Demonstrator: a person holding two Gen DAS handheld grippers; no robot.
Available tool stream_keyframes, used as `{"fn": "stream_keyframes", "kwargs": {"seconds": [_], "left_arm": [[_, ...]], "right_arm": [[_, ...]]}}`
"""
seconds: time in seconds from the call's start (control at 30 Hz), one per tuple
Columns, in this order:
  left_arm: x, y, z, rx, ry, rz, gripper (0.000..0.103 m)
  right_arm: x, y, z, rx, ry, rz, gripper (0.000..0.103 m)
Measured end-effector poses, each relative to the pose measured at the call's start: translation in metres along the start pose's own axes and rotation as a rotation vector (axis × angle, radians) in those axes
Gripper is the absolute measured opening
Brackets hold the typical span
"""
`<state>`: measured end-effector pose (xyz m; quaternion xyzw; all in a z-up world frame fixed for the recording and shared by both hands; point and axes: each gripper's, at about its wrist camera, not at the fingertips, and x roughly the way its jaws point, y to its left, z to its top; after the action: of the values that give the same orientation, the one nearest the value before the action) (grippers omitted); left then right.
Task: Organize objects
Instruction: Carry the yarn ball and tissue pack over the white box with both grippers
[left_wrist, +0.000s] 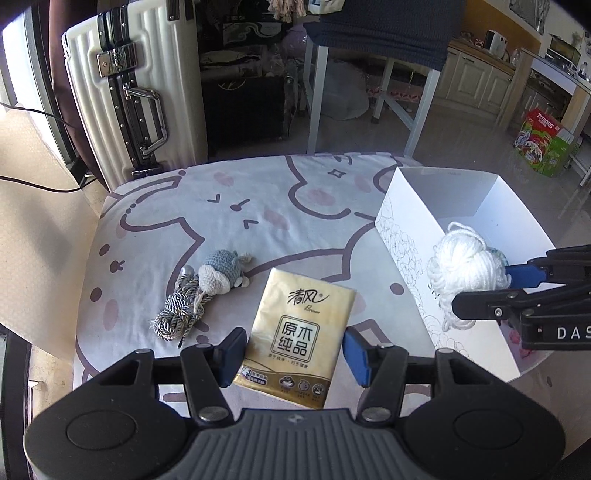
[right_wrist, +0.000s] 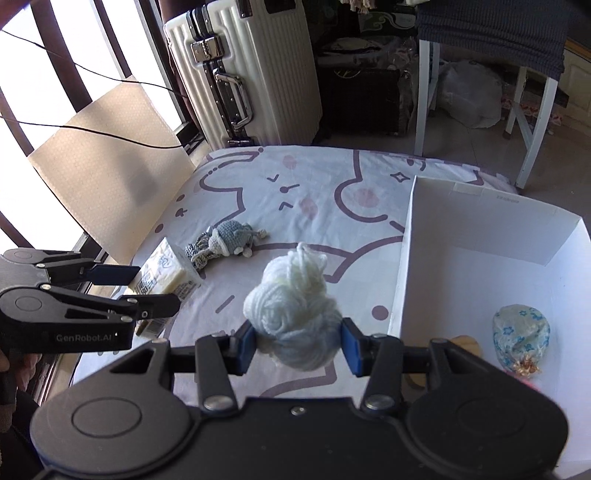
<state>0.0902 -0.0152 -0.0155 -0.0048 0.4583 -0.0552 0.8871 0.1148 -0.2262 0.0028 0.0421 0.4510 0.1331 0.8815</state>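
Surface: a desk under a cartoon-print cloth carried everything; a white suitcase stood beyond its far left corner
Left hand-held gripper: pinched a gold tissue pack by its two long sides, blue pads flat against the wrapper; in the right wrist view the pack hung tilted, clear of the cloth, over the near left edge
Right hand-held gripper: pinched a white yarn ball, pads sunk into its lower half, loose strands standing up on top
Yarn position: held off the cloth, just beside the left wall of the white box, not yet over the opening
Box: open-topped, along the desk's right edge; a floral-wrapped bundle already lay inside near the front
Left on the cloth: a crocheted grey toy touching a coil of grey cord, towards the near left part
Step in hand: judged to be carrying both held items to the box
Doing it well: lift the yarn above the wall before crossing, so trailing strands did not snag the rim; let go low over bare floor, away from the bundle
Caution: bring the pack in after the yarn, so the two grippers would not crowd each other
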Motion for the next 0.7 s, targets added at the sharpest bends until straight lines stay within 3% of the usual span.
{"fn": "stream_keyframes", "kwargs": {"seconds": [0.4,0.7], "left_arm": [[-0.037,-0.012,0.019,-0.048,-0.103,-0.004,0.058],[-0.040,-0.025,0.034,-0.039,-0.128,0.000,0.058]], "right_arm": [[-0.030,-0.017,0.012,0.016,-0.111,-0.019,0.049],[-0.045,-0.032,0.017,0.039,-0.157,-0.017,0.049]]}}
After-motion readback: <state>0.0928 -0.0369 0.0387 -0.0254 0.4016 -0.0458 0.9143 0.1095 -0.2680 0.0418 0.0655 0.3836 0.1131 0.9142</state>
